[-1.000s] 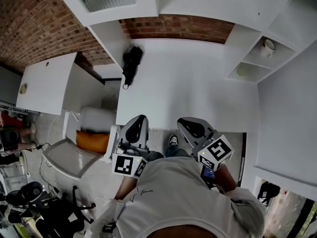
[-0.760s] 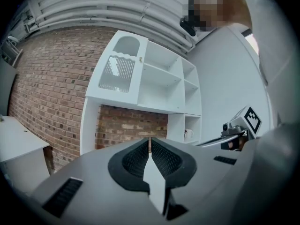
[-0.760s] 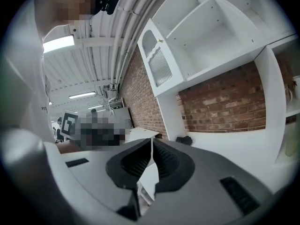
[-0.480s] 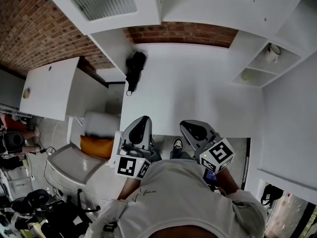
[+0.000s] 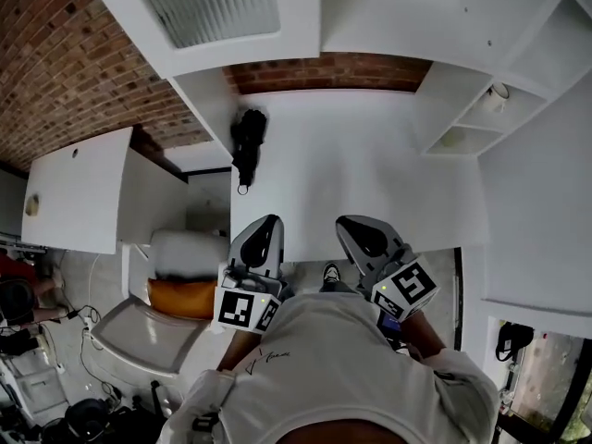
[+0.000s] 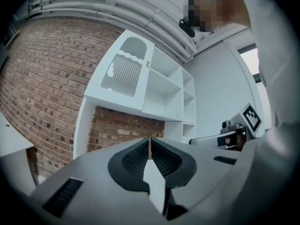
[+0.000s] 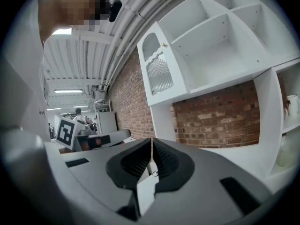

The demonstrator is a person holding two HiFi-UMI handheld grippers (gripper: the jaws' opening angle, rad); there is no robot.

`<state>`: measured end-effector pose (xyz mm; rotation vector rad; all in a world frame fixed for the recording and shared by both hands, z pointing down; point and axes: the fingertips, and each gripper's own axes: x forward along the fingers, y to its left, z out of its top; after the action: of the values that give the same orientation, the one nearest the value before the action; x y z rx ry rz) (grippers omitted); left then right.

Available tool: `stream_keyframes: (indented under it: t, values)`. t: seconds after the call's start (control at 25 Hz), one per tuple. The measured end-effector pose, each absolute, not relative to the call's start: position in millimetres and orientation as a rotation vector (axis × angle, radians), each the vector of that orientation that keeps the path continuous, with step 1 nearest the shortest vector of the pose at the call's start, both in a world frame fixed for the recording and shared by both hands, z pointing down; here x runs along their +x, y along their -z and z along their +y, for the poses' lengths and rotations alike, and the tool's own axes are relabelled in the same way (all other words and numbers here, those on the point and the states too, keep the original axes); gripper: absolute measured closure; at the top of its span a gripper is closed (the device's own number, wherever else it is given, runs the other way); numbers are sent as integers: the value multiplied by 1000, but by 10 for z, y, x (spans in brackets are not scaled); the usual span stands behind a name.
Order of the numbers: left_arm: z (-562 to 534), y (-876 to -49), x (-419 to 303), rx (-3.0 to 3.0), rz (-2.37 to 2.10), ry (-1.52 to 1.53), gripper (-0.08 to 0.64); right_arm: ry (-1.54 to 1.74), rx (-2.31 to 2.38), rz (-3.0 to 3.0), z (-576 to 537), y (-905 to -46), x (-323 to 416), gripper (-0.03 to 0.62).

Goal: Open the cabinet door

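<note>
The white wall cabinet's door [image 5: 208,7], with a ribbed glass pane, hangs closed at the top left of the head view. It is also in the left gripper view, door [image 6: 124,71], and the right gripper view, door [image 7: 158,74], where a small knob [image 7: 164,45] sits on its right edge. My left gripper [image 5: 267,222] and right gripper [image 5: 348,223] are held side by side close to my body, at the near edge of the white counter [image 5: 370,165], well short of the door. Both point at the cabinet. The left gripper [image 6: 149,142] and right gripper [image 7: 151,144] are shut and empty.
A black object [image 5: 246,139] lies on the counter under the door. Open shelves to the right hold a white mug [image 5: 499,92]. Left of me are a white desk [image 5: 74,188] and a chair with an orange cushion [image 5: 180,296]. A brick wall [image 5: 55,54] backs everything.
The view has shifted toward the cabinet, and the ribbed door now shows larger at the top. Both grippers came forward together over the counter's near edge, still shut and empty.
</note>
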<state>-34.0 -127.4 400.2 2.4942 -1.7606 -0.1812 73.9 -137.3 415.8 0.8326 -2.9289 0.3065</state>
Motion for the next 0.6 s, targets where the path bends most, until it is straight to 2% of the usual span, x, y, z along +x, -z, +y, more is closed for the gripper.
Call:
stream_keyframes:
  t: [0.32, 0.6]
  values:
    - [-1351, -3930, -908, 2581, -1634, 223, 532, -260, 1055, -2870, -1451, -3987, 244, 565]
    - [-1338, -3911, -1271, 2645, -1532, 209, 532, -87, 1141, -2831, -1609, -3644, -52, 565]
